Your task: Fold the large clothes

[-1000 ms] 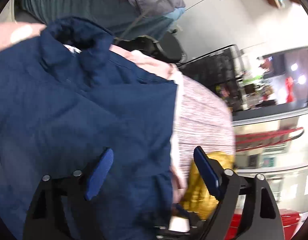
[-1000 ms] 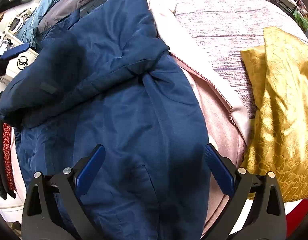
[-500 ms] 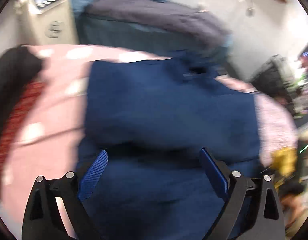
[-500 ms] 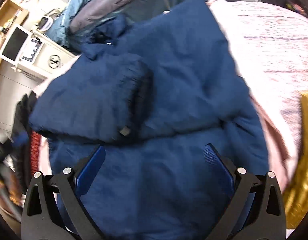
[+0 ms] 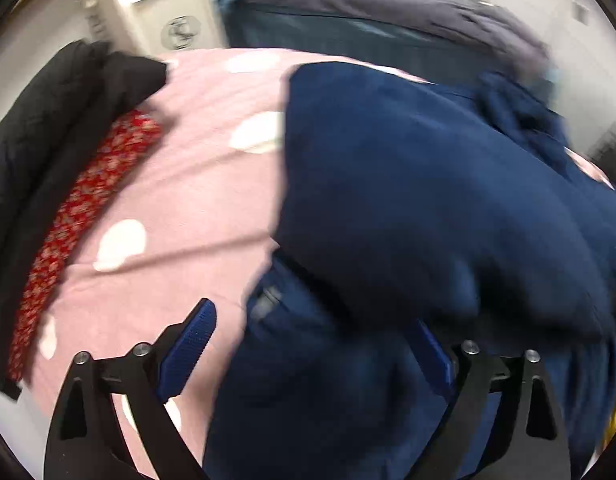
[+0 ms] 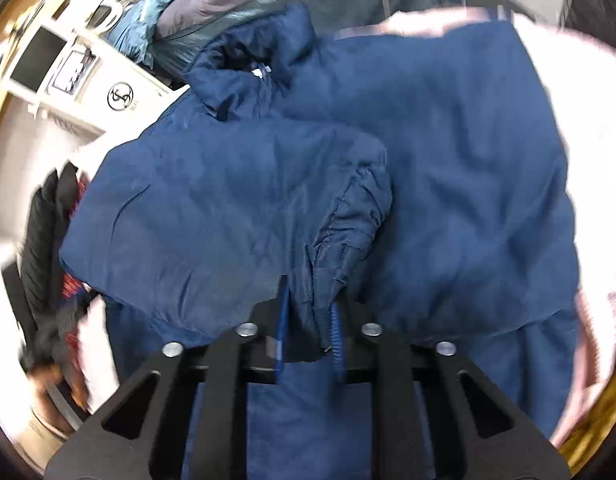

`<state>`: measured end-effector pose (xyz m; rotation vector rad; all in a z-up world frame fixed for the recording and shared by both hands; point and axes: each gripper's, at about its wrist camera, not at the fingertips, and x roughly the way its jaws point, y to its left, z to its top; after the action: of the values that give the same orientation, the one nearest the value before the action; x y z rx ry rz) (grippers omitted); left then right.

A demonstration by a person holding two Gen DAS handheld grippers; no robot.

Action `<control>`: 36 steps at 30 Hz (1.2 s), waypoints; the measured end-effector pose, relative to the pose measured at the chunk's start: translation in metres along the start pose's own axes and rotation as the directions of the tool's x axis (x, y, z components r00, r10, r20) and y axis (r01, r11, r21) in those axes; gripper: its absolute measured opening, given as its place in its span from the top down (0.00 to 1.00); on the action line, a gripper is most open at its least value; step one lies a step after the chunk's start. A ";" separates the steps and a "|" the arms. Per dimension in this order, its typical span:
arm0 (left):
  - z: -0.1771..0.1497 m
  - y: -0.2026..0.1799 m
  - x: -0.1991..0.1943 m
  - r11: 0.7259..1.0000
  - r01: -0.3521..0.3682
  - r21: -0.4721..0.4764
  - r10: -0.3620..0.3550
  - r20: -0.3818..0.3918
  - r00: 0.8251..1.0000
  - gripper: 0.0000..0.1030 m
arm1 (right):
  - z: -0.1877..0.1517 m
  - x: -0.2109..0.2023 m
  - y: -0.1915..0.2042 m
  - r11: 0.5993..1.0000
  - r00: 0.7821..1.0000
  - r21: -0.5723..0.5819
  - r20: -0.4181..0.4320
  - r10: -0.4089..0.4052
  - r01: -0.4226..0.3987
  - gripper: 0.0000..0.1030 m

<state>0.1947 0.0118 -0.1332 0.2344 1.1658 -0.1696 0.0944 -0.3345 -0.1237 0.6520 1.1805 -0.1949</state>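
A navy padded jacket (image 5: 408, 200) lies on pink bedding with white spots (image 5: 187, 160), one sleeve folded across its front. My left gripper (image 5: 312, 318) points down over the jacket's left edge. Its jaws are wide and closing, with the lower edge of the jacket between them and neither pad pressing on it. In the right wrist view the jacket (image 6: 227, 200) fills the middle, collar at the top. My right gripper (image 6: 308, 300) is closing, and its pads pinch a fold of the sleeve just below the gathered cuff (image 6: 356, 216).
A black coat (image 5: 47, 128) with red patterned lining (image 5: 87, 200) lies at the bed's left edge. Behind stand a white appliance (image 5: 155, 12) and a heap of grey and teal coats (image 5: 368, 12). A gold cushion (image 6: 600, 412) shows at the far right.
Both grippers have swung left across the jacket. The right gripper went from wide open to pinching the sleeve fabric. The left one now hangs over the jacket's left edge and the pink bedding.
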 end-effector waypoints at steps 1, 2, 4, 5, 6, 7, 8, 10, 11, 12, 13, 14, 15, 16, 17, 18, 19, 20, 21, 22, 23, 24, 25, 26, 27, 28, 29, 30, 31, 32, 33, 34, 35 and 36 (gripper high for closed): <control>0.006 0.006 0.005 0.998 -0.042 -0.038 0.041 -0.002 0.999 0.22 | 0.000 -0.008 0.003 0.999 0.999 -0.040 0.029 -0.033 0.034 0.86; 0.007 0.016 0.004 0.996 -0.065 -0.066 0.065 0.007 0.998 0.22 | 0.002 -0.016 0.004 0.995 0.996 -0.076 0.059 -0.062 0.066 0.86; 0.010 0.028 0.002 0.992 -0.071 -0.105 0.076 0.042 0.996 0.21 | 0.007 -0.032 0.012 0.979 0.984 -0.148 0.130 -0.119 0.138 0.88; 0.005 0.035 0.001 0.992 -0.077 -0.101 0.083 0.050 0.995 0.21 | 0.010 -0.036 0.016 0.969 0.978 -0.177 0.152 -0.144 0.171 0.89; 0.002 0.036 0.001 0.992 -0.094 -0.089 0.098 0.051 0.994 0.21 | 0.012 -0.037 0.017 0.958 0.971 -0.199 0.163 -0.175 0.206 0.91; -0.001 0.037 0.004 0.991 -0.113 -0.077 0.116 0.042 0.992 0.21 | 0.015 -0.034 0.020 0.942 0.960 -0.218 0.172 -0.222 0.257 0.94; -0.005 0.040 0.009 0.991 -0.116 -0.073 0.118 0.023 0.993 0.19 | 0.016 -0.030 0.019 0.931 0.952 -0.224 0.170 -0.253 0.287 0.94; -0.011 0.048 0.018 0.993 -0.077 -0.094 0.075 -0.032 0.997 0.17 | 0.022 -0.009 0.011 0.943 0.962 -0.194 0.094 -0.255 0.269 0.94; -0.013 0.051 0.019 0.993 -0.059 -0.100 0.055 -0.043 0.998 0.17 | 0.022 -0.003 0.003 0.950 0.966 -0.171 0.058 -0.254 0.260 0.94; -0.015 0.052 0.018 0.994 -0.042 -0.099 0.037 -0.047 0.998 0.17 | 0.022 0.005 -0.002 0.958 0.968 -0.143 0.027 -0.248 0.249 0.94; -0.016 0.051 0.018 0.996 -0.036 -0.076 0.031 -0.061 0.998 0.17 | 0.020 0.012 -0.005 0.963 0.971 -0.123 0.005 -0.240 0.239 0.94; -0.017 0.049 0.018 0.998 -0.048 -0.046 0.044 -0.074 0.996 0.16 | 0.018 0.018 -0.006 0.966 0.972 -0.117 -0.012 -0.235 0.232 0.93; -0.020 0.049 0.018 0.998 -0.066 -0.008 0.065 -0.083 0.994 0.16 | 0.016 0.023 -0.007 0.965 0.971 -0.113 -0.024 -0.239 0.235 0.88; -0.023 0.051 0.016 0.996 -0.085 0.020 0.086 -0.085 0.993 0.16 | 0.015 0.026 -0.009 0.961 0.965 -0.109 -0.034 -0.258 0.253 0.77; -0.025 0.054 0.013 0.995 -0.093 0.024 0.095 -0.081 0.992 0.16 | 0.014 0.025 -0.011 0.956 0.959 -0.097 -0.026 -0.281 0.278 0.70; -0.028 0.062 0.007 0.995 -0.096 0.009 0.096 -0.072 0.993 0.17 | 0.014 0.019 -0.015 0.948 0.951 -0.075 -0.006 -0.310 0.309 0.47; -0.030 0.071 -0.001 0.996 -0.091 -0.020 0.090 -0.060 0.994 0.17 | 0.014 0.012 -0.018 0.940 0.941 -0.047 0.021 -0.338 0.339 0.28; -0.031 0.082 -0.011 0.995 -0.077 -0.065 0.075 -0.042 0.996 0.17 | 0.012 -0.002 -0.024 0.935 0.933 -0.004 0.063 -0.355 0.356 0.25; -0.031 0.094 -0.025 0.991 -0.054 -0.121 0.053 -0.015 0.998 0.16 | 0.010 -0.015 -0.030 0.937 0.932 0.038 0.102 -0.349 0.347 0.24; -0.030 0.100 -0.035 0.987 -0.030 -0.156 0.032 0.011 0.999 0.16 | 0.009 -0.024 -0.033 0.939 0.931 0.062 0.123 -0.343 0.338 0.24; -0.025 0.102 -0.045 0.984 -0.005 -0.178 0.012 0.039 0.999 0.16 | 0.009 -0.030 -0.035 0.939 0.930 0.071 0.133 -0.343 0.337 0.24; -0.019 0.099 -0.053 0.984 0.023 -0.176 -0.012 0.062 0.998 0.16 | 0.007 -0.036 -0.034 0.940 0.928 0.064 0.147 -0.341 0.335 0.24; -0.014 0.094 -0.056 0.986 0.038 -0.162 -0.026 0.072 0.997 0.16 | 0.006 -0.039 -0.030 0.944 0.930 0.045 0.159 -0.331 0.328 0.24; -0.003 0.082 -0.058 0.991 0.054 -0.125 -0.044 0.085 0.995 0.16 | 0.005 -0.040 -0.023 0.948 0.934 0.014 0.167 -0.317 0.319 0.24; 0.006 0.067 -0.061 0.994 0.070 -0.080 -0.062 0.096 0.993 0.16 | 0.006 -0.037 -0.012 0.951 0.939 -0.017 0.166 -0.301 0.308 0.24; 0.013 0.056 -0.061 0.995 0.086 -0.048 -0.081 0.105 0.991 0.15 | 0.004 -0.032 -0.001 0.958 0.950 -0.059 0.156 -0.270 0.282 0.24; 0.021 0.036 -0.062 0.993 0.114 -0.002 -0.113 0.115 0.987 0.15 | 0.002 -0.027 0.009 0.963 0.961 -0.092 0.141 -0.240 0.254 0.24; 0.026 0.013 -0.064 0.990 0.135 0.044 -0.140 0.117 0.983 0.15 | 0.000 -0.020 0.021 0.967 0.972 -0.134 0.119 -0.200 0.216 0.24; 0.030 -0.003 -0.063 0.986 0.145 0.082 -0.154 0.115 0.981 0.15 | -0.002 -0.013 0.031 0.966 0.978 -0.171 0.107 -0.178 0.194 0.24; 0.033 -0.019 -0.060 0.981 0.151 0.120 -0.164 0.112 0.980 0.14 | -0.005 -0.009 0.038 0.962 0.980 -0.197 0.103 -0.169 0.187 0.24; 0.037 -0.037 -0.056 0.974 0.154 0.167 -0.173 0.105 0.979 0.12 | -0.007 -0.002 0.047 0.955 0.982 -0.236 0.100 -0.161 0.180 0.24; 0.039 -0.049 -0.053 0.969 0.150 0.197 -0.171 0.098 0.980 0.11 | -0.008 0.004 0.051 0.948 0.983 -0.262 0.093 -0.161 0.180 0.24; 0.040 -0.062 -0.043 0.965 0.135 0.226 -0.157 0.084 0.984 0.11 | -0.008 0.015 0.054 0.939 0.982 -0.287 0.070 -0.176 0.189 0.24; 0.041 -0.072 -0.031 0.963 0.125 0.241 -0.143 0.059 0.988 0.10 | -0.009 0.020 0.054 0.937 0.981 -0.291 0.056 -0.187 0.195 0.24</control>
<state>0.2015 -0.0679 -0.0962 0.3565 1.0854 -0.4350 0.1202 -0.2821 -0.1240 0.2705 1.2165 -0.1856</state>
